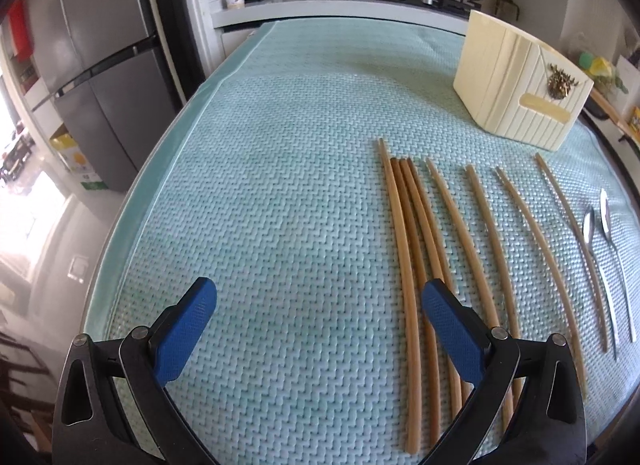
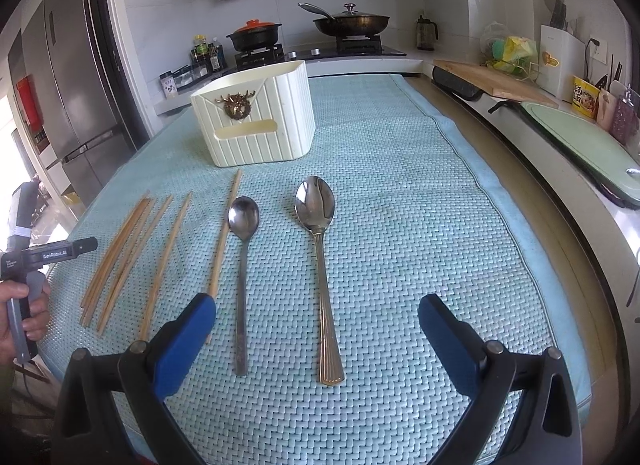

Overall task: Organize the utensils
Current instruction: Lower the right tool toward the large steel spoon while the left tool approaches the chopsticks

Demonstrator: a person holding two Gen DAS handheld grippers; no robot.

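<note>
Several wooden chopsticks (image 1: 404,249) lie side by side on the teal woven mat (image 1: 260,185), right of my open left gripper (image 1: 318,305); its right pad sits over the nearest ones. Two metal spoons (image 1: 608,233) lie at the far right of that view. In the right wrist view my right gripper (image 2: 316,319) stands open above the handles of the small spoon (image 2: 242,249) and the larger gold-handled spoon (image 2: 322,249). The chopsticks (image 2: 132,257) spread to the left. A cream ribbed holder box (image 2: 256,121) with a gold emblem stands behind them, also seen as the box (image 1: 520,85).
A stove with a red-lidded pot (image 2: 256,35) and a lidded pan (image 2: 352,23) lines the back counter. A grey fridge (image 1: 100,65) stands left. A cutting board (image 2: 492,83) and a green mat (image 2: 584,145) lie on the right counter. A hand (image 2: 20,309) holds the other gripper's handle at left.
</note>
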